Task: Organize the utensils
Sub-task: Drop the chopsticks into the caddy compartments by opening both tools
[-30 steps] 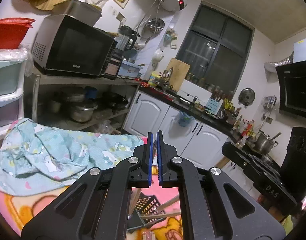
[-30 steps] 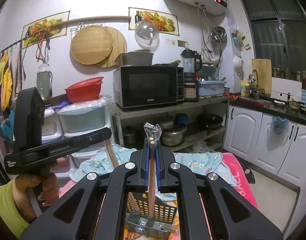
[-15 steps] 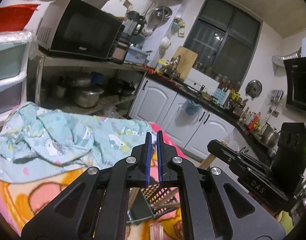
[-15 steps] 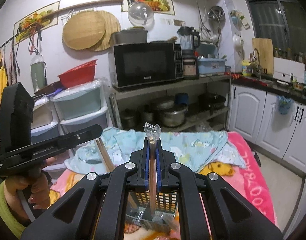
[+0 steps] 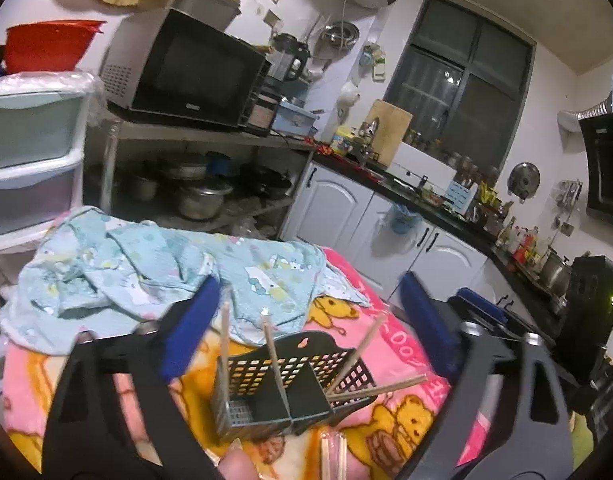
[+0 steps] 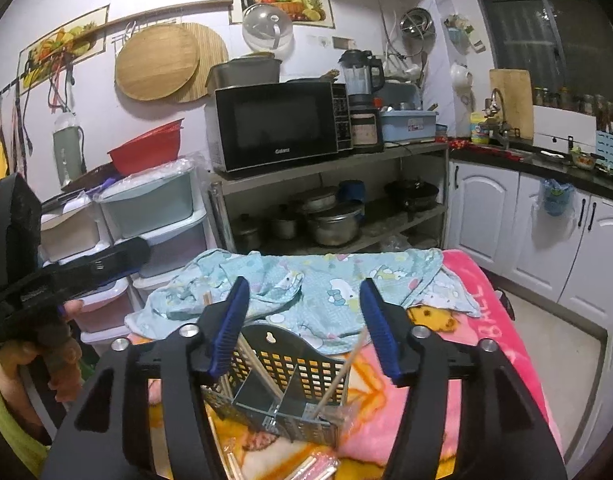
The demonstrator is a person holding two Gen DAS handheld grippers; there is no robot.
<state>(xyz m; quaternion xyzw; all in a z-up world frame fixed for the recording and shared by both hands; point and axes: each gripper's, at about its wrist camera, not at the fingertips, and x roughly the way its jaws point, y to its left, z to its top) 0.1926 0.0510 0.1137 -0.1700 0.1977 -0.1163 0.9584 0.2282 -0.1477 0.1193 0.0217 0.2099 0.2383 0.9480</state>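
Light: you are working under dim indoor lamps.
Edges: fisheye is bending and darkening corners.
Blur: left gripper (image 5: 306, 320) is smearing.

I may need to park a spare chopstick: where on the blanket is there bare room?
Bare pink cartoon blanket lies right of the dark mesh utensil basket, out to the edge. Behind the basket the crumpled light-blue cloth covers everything. In front, wrapped chopsticks crowd the near edge.

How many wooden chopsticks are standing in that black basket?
4 chopsticks show in the left wrist view: two near-upright toward the basket's left side, one leaning right, one lying low over the right end. Others may be hidden.
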